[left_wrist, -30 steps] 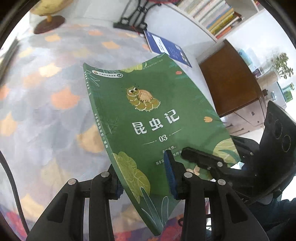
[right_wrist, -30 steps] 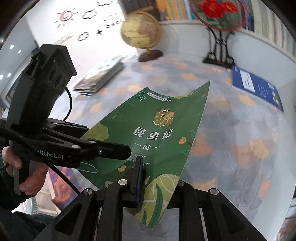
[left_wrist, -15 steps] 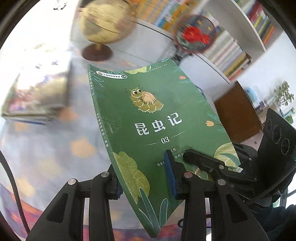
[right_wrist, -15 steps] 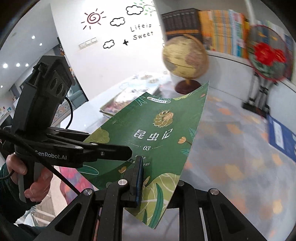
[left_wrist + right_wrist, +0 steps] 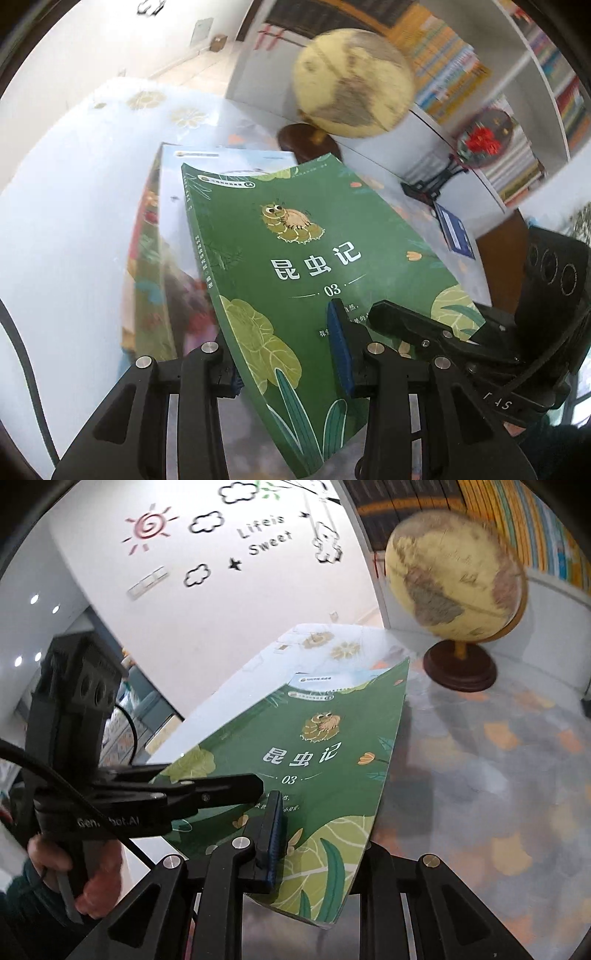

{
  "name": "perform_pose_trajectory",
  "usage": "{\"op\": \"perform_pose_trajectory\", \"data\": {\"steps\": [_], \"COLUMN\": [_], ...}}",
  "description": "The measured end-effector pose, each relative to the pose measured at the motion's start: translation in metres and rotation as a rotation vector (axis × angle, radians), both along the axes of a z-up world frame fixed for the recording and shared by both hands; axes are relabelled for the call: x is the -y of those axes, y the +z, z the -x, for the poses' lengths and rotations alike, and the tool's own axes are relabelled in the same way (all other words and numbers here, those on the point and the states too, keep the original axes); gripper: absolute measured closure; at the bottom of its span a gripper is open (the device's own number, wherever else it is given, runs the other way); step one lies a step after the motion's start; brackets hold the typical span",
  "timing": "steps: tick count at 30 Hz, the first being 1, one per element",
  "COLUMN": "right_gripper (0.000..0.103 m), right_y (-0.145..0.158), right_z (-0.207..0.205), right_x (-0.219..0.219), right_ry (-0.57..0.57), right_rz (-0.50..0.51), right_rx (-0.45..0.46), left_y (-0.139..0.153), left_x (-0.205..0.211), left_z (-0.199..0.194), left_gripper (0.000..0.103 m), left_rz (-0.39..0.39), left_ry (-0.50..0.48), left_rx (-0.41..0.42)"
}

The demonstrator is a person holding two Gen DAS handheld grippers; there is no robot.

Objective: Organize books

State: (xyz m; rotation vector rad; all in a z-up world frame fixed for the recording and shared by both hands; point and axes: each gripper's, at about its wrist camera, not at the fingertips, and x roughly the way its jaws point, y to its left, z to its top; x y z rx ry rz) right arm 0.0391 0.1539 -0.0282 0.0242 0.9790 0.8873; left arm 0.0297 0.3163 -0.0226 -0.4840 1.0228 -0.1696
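wall (image 5: 221,602): white, decals | bookshelf (image 5: 546,92): full | globe (image 5: 454,576)

I see the table (image 5: 498,775) under a leaf-patterned cloth; on it stand a globe (image 5: 456,576), a book stack (image 5: 159,258) and a blue booklet (image 5: 456,232).

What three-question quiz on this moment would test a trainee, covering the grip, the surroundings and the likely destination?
1. True or false: only one pair of tongs grips the green book.
2. Multiple choice: what stands on the table beyond the book's far edge? A) a lamp B) a globe C) a vase
3. Short answer: what lies directly under the green book in the left wrist view?

Key
1. False: the left tongs and the right tongs both clamp its near edge.
2. B
3. A stack of books, probably where this one will be set down.
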Motion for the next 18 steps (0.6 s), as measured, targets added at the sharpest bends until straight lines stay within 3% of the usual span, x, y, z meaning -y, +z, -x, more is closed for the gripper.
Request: {"op": "perform_pose_trajectory", "data": {"steps": [11, 18], "right_gripper": [0.084, 0.083], "right_y": [-0.022, -0.04], "right_z": [-0.026, -0.035], "right_x": [-0.042, -0.054], "right_ry": [-0.104, -0.126], "right_rz": [0.052, 0.083], "right_rx": [-0.058, -0.103], "left_y": [-0.036, -0.046], "left_x": [-0.043, -0.063], "left_z": [-0.024, -0.01], "left_gripper": [0.069, 0.066], "left_rz": [0.084, 0.076], "left_ry": [-0.002, 0.032], "left_rx": [-0.031, -0.044]}}
